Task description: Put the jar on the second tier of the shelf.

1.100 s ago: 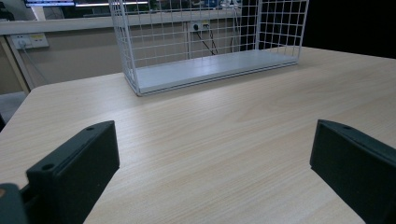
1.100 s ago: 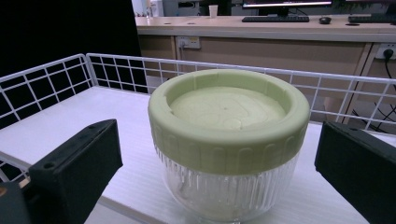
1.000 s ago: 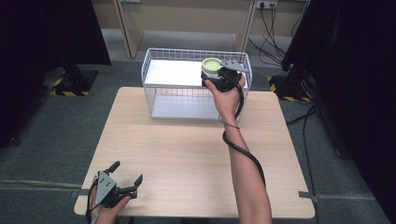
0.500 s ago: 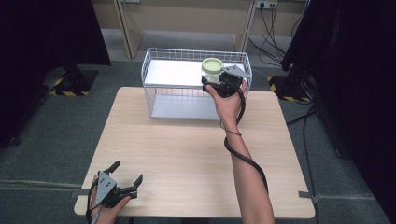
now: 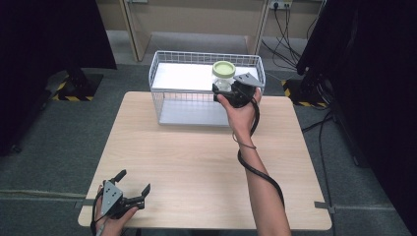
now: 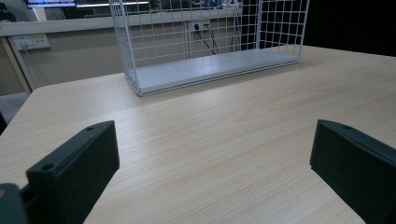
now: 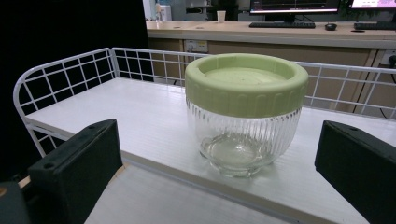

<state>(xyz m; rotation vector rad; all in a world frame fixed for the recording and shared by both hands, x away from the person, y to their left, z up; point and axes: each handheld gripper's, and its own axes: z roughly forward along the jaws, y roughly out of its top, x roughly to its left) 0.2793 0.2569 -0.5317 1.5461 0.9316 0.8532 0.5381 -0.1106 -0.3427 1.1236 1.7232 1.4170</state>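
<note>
**Jar set on the rack's top shelf, right fingers spread around it**

Nearest the person, the left gripper [image 5: 132, 193] lies low on the near left corner of the desk [image 5: 196, 162], its fingers [image 6: 74, 172] spread wide with nothing but bare wood between them. It looks parked there to keep out of the way while the other hand works.

Farther out, the right arm stretches across the desk to the white wire rack [image 5: 162, 73] at the far edge. The right gripper [image 5: 223, 88] is held at the level of the rack's upper shelf [image 7: 140, 121], which is why the hand is raised off the desk.

On that shelf, near its front edge, stands the glass jar [image 7: 243, 140], upright, capped with a pale green lid [image 7: 246, 84]. The right fingers [image 7: 79, 163] are spread well apart on either side of the jar and clear of its ribbed wall, so the jar rests on its own base. I judge this as the jar either just set down or about to be gripped; the shelf, not the gripper, carries it.
</note>
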